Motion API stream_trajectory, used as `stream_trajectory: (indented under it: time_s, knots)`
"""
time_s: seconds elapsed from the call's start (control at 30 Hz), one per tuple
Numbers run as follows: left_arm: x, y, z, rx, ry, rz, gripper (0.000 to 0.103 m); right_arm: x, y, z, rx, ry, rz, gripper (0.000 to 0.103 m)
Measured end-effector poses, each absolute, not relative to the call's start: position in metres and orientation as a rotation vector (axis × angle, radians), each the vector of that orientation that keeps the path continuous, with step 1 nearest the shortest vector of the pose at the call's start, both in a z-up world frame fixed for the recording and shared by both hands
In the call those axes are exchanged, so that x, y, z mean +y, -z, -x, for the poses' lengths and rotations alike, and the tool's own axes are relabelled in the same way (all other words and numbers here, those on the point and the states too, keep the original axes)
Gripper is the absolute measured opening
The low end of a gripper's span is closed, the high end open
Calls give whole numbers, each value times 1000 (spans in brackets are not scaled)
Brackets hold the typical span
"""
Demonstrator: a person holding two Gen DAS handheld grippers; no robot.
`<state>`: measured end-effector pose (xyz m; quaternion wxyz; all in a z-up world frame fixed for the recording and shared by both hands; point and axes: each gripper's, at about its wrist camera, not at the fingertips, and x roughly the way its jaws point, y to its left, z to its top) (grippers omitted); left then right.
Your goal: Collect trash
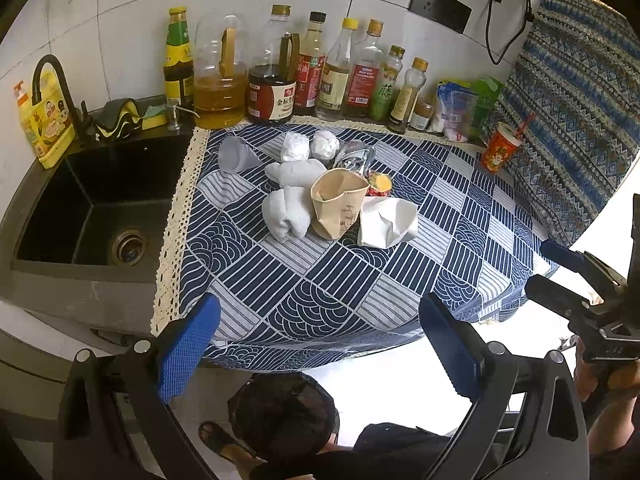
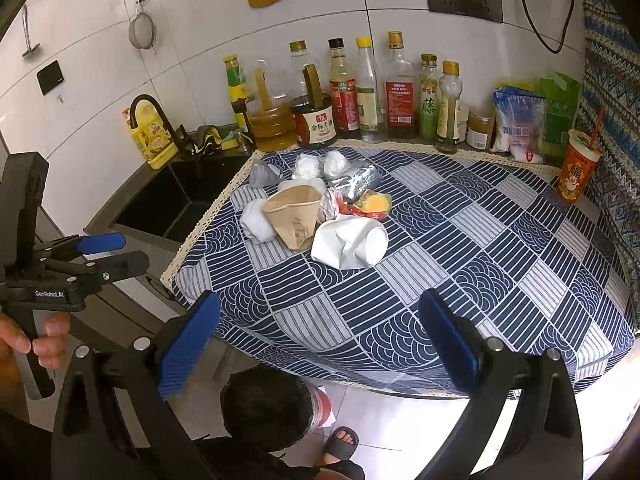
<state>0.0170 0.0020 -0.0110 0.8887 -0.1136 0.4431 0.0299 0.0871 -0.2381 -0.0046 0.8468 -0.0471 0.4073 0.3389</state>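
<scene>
Nearest, below my fingers: a bin lined with a black bag (image 1: 282, 416) on the floor tiles, a sandalled foot (image 2: 340, 442) beside it; my left gripper (image 1: 320, 344) held above the near edge of the counter, blue pads spread wide, nothing between them; my right gripper (image 2: 318, 344) likewise released and empty, hovering short of the cloth; each tool is seen side-on from the other's camera, in a hand (image 2: 24, 340).

Beyond: a blue-and-white patterned cloth (image 2: 460, 248) with a cream lace edge; on it, toward the back left, the trash in one heap: a crushed white paper cup (image 2: 352, 242), a tan paper cup (image 2: 294, 212) tipped open toward me, white tissue wads (image 1: 286, 214), a silver foil wrapper (image 1: 354, 156), a red and yellow wrapper (image 2: 370, 204), a grey plastic cup (image 1: 236, 156) on its side.

Further out: a row of bottles (image 2: 400, 92) along the tiled wall; an orange drink cup (image 2: 578, 172) with a straw at the right; a black sink (image 1: 96, 208) to the left.
</scene>
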Motion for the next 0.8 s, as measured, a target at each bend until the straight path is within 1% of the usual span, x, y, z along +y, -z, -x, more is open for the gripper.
stream_trajectory:
  time_s: [0.4,0.8]
  knots:
    - [9,19,-42,933,-17,244,96,-232,17,-111,903,-730,68,98]
    - [34,56,-91,1000,-55,230,96,-214,49,-156,966,-736,51,98]
